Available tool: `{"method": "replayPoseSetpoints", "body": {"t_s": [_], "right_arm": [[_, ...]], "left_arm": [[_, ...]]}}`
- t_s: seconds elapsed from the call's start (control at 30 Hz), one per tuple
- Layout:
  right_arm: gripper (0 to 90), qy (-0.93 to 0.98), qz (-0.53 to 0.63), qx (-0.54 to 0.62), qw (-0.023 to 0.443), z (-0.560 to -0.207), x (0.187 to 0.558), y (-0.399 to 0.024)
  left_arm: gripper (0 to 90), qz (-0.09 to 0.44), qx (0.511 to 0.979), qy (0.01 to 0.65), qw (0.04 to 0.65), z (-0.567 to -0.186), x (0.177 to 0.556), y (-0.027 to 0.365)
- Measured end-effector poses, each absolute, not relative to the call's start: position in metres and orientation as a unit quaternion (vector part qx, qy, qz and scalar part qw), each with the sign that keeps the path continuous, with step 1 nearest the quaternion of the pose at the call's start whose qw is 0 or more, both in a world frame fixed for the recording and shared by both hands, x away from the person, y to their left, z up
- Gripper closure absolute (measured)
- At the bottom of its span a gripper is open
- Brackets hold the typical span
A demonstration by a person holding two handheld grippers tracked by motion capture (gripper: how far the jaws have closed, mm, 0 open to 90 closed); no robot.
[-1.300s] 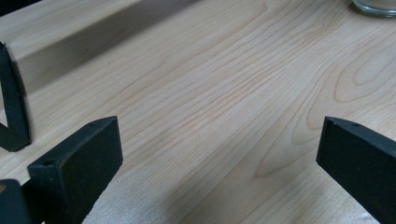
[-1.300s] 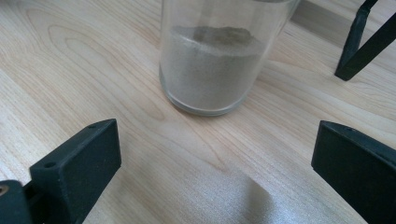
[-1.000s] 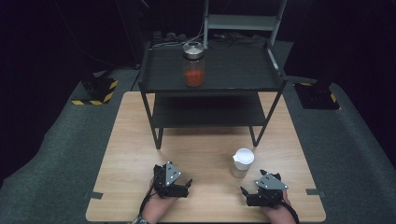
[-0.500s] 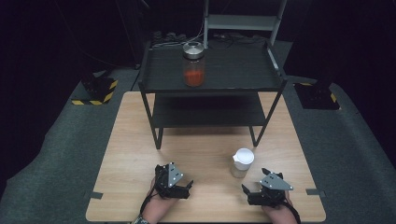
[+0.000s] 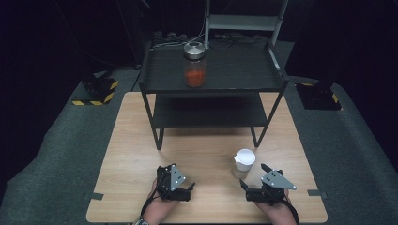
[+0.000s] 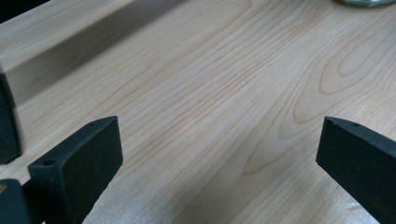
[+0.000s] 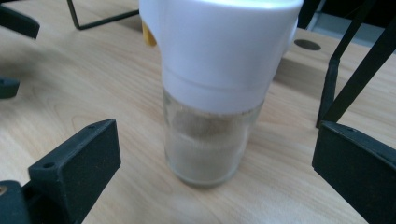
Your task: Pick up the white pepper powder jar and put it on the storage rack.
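Dark walls and grey carpet surround the pale wooden table (image 5: pixel 141 154), which fills the middle and lower part of the high view. At its far end stands a black two-tier shelf (image 5: pixel 213 75), and on the top tier, just above centre frame, sits a jar with orange contents (image 5: pixel 195 64) under a metal lid.

The thing in hand is the small glass shaker with a white cap (image 5: pixel 244 162), upright on the table at lower right of centre in the high view. In the right gripper view it stands mid-frame (image 7: pixel 212 107), framed between the two black jaws, which stand wide apart and touch nothing.

Over the last second the right gripper (image 5: pixel 256 188) has shifted a little toward the lower right of the high view and turned so that its jaws point up-left at the shaker, near it but not touching. The left gripper (image 5: pixel 187 190) has barely moved; it rests low at lower left of centre, jaws spread wide over bare wood, holding nothing. The shaker itself has not moved.

I read this as lining up: the right gripper seems set for a grasp on the glass body below the cap, with the approach not yet closed. The cap is wider than the glass, so jaws closing too high could slip on it.
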State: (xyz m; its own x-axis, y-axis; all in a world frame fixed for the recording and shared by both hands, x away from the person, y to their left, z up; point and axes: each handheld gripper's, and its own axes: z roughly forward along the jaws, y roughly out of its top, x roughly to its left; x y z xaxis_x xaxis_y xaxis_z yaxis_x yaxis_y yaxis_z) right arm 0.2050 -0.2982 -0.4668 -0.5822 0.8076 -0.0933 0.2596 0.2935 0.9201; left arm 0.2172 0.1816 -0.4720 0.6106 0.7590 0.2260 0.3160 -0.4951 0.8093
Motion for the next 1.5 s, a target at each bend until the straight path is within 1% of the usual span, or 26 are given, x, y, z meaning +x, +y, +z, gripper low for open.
{"method": "replayPoseSetpoints", "body": {"t_s": [0.33, 0.77, 0.9, 1.07, 1.27, 1.3, 1.4, 1.43, 1.5], "right_arm": [[0.0, 0.733, 0.493, 0.363, 0.297, -0.465, 0.206, -0.290], [1.5, 0.718, 0.505, 0.388, 0.279, -0.472, 0.219, -0.290], [4.4, 0.715, 0.511, 0.391, 0.275, -0.473, 0.223, -0.285], [11.8, 0.705, 0.522, 0.393, 0.275, -0.478, 0.224, -0.281], [16.7, 0.702, 0.529, 0.387, 0.280, -0.486, 0.225, -0.283], [19.7, 0.702, 0.532, 0.379, 0.283, -0.488, 0.226, -0.285], [21.8, 0.700, 0.536, 0.379, 0.282, -0.490, 0.227, -0.286], [24.3, 0.698, 0.543, 0.375, 0.279, -0.494, 0.228, -0.288], [26.2, 0.698, 0.544, 0.371, 0.280, -0.495, 0.228, -0.287]], "left_arm": [[0.8, 0.287, 0.810, 0.336, 0.385, -0.472, 0.218, 0.184], [0.8, 0.281, 0.811, 0.338, 0.386, -0.471, 0.220, 0.186], [0.7, 0.281, 0.810, 0.339, 0.388, -0.472, 0.220, 0.187], [0.8, 0.282, 0.810, 0.338, 0.388, -0.472, 0.220, 0.187], [0.8, 0.282, 0.811, 0.337, 0.386, -0.471, 0.220, 0.186], [0.8, 0.282, 0.812, 0.337, 0.385, -0.471, 0.220, 0.185], [0.8, 0.283, 0.812, 0.335, 0.385, -0.472, 0.220, 0.185], [0.7, 0.283, 0.812, 0.335, 0.385, -0.472, 0.220, 0.185], [0.8, 0.282, 0.812, 0.335, 0.386, -0.472, 0.220, 0.185]]}}
